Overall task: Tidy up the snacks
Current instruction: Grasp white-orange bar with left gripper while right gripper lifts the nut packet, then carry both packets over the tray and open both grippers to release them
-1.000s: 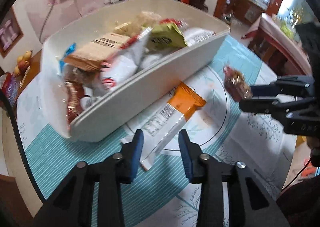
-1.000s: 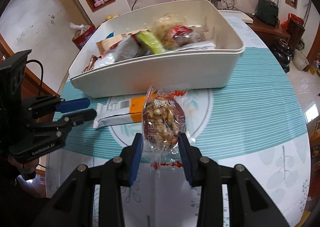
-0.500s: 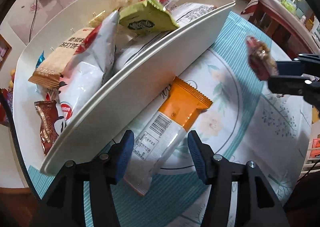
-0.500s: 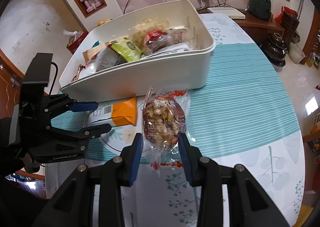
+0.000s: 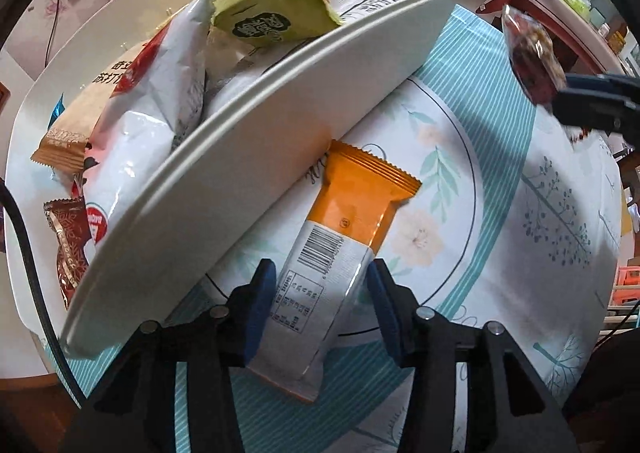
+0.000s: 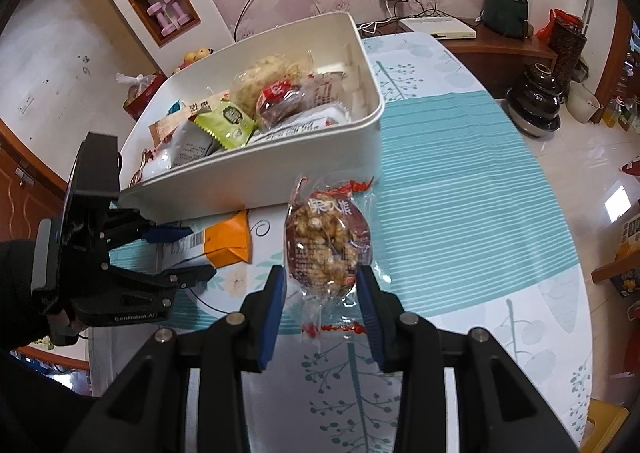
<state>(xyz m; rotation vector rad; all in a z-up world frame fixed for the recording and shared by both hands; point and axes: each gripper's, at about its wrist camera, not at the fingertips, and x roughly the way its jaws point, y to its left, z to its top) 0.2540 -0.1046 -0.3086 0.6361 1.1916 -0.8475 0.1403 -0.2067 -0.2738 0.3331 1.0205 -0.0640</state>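
A white bin [image 5: 256, 157] [image 6: 256, 181] full of snack packets stands on the table. An orange and white snack packet [image 5: 332, 249] [image 6: 216, 241] lies on the cloth against the bin's near wall. My left gripper [image 5: 320, 293] [image 6: 182, 249] is open, with one finger on each side of the packet's white end. My right gripper [image 6: 322, 293] is shut on a clear packet of nut brittle [image 6: 326, 245] and holds it above the table, right of the bin's corner. That packet also shows at the right in the left wrist view [image 5: 532, 61].
The table wears a teal striped cloth with leaf prints [image 6: 460, 213]. The bin holds a green packet [image 6: 228, 123], a white bag [image 5: 148, 125], a brown wafer pack [image 5: 68, 133] and others. A dark pot [image 6: 536, 101] stands on the floor to the right.
My left gripper has moved forward and down, so its open fingers now straddle the orange and white packet. My right gripper has lifted the nut brittle higher and kept hold of it.
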